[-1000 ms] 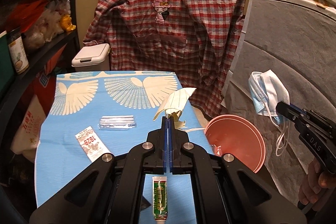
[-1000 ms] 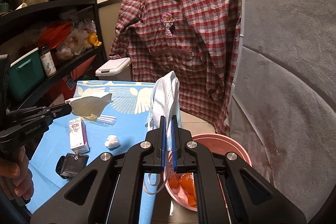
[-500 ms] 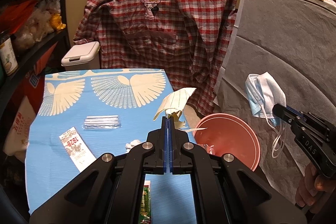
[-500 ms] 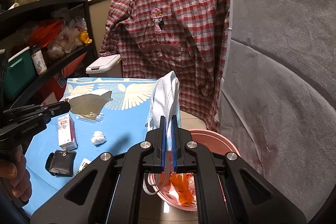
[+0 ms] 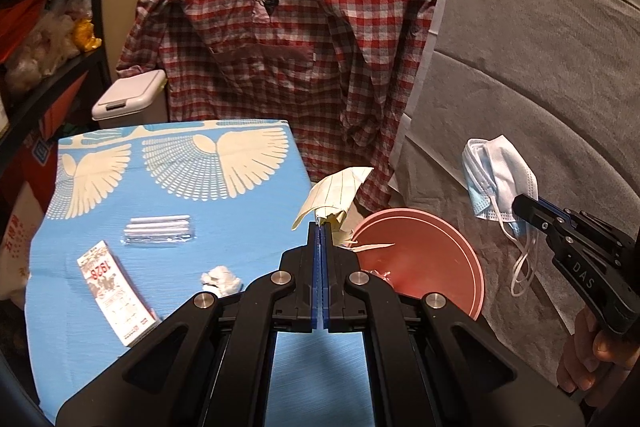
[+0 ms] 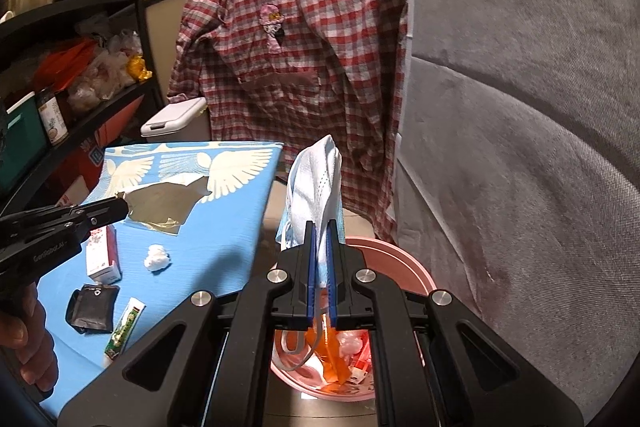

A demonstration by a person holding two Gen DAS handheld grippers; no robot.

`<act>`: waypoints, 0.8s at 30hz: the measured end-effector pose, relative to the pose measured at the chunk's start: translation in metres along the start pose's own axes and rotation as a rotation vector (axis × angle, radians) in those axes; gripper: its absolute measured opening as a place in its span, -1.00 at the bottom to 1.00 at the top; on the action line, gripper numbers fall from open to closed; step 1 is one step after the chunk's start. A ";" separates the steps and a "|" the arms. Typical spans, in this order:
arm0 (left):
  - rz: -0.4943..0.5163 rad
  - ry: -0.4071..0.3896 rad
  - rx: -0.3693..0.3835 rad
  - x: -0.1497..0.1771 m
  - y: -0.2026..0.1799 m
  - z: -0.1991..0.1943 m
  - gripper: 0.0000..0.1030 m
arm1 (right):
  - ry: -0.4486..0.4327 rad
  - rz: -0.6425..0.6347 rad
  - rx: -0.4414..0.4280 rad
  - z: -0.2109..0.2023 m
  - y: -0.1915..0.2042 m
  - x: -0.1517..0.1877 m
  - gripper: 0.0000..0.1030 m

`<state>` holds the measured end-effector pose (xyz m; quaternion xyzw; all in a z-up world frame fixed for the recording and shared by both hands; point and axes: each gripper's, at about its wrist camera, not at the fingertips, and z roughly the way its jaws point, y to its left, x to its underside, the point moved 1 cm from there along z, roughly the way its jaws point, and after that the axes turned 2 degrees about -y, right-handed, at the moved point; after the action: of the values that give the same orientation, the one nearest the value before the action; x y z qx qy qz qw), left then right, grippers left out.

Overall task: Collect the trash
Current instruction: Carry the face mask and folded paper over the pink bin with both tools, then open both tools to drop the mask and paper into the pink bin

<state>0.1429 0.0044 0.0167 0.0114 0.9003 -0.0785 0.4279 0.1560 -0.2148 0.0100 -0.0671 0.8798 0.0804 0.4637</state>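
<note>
Left claw [image 5: 322, 225] shut tight on a crumpled lined paper [image 5: 334, 193], held up near the table edge, just beside the pink bin [image 5: 460, 247]. Right claw [image 6: 321, 227] clamped on a blue face mask [image 6: 316, 183], hanging right over the bin, ear loops dangling down toward it.

Some trash in the bin already: orange wrapper [image 6: 330, 359], a white wad and other scraps down at the bottom. So a part of the job looks done.

Two more pieces in the air, not yet dropped. Probably next: open both claws over the bin and let go.

Still lying on the blue cloth table [image 5: 248, 227]: a white tissue ball [image 5: 221, 278], a small red and white box [image 5: 114, 293], a clear pack of sticks [image 5: 158, 230], a dark pouch [image 6: 93, 307] and a little green tube [image 6: 125, 329]. Plenty left to pick up, maybe around half the job. Hard to tell if every one counts as trash.
</note>
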 end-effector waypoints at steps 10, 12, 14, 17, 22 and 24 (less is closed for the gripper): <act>0.014 0.052 0.050 0.006 -0.023 0.027 -0.99 | 0.038 0.012 0.036 0.016 -0.019 0.005 -0.90; 0.015 0.062 0.062 0.007 -0.027 0.032 -0.99 | 0.045 0.017 0.039 0.019 -0.022 0.006 -0.90; 0.017 0.077 0.079 0.008 -0.033 0.039 -0.99 | 0.052 0.019 0.044 0.022 -0.025 0.006 -0.90; 0.019 0.096 0.095 0.008 -0.041 0.049 -0.99 | 0.063 0.021 0.048 0.026 -0.027 0.007 -0.90; 0.020 0.138 0.141 0.010 -0.056 0.065 -0.97 | 0.090 0.040 0.074 0.034 -0.033 0.007 -0.80; 0.020 0.150 0.152 0.011 -0.062 0.069 -0.88 | 0.099 0.057 0.080 0.037 -0.036 0.007 -0.53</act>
<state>0.1836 -0.0673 -0.0265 0.0588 0.9210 -0.1413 0.3582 0.1880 -0.2425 -0.0193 -0.0275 0.9056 0.0550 0.4196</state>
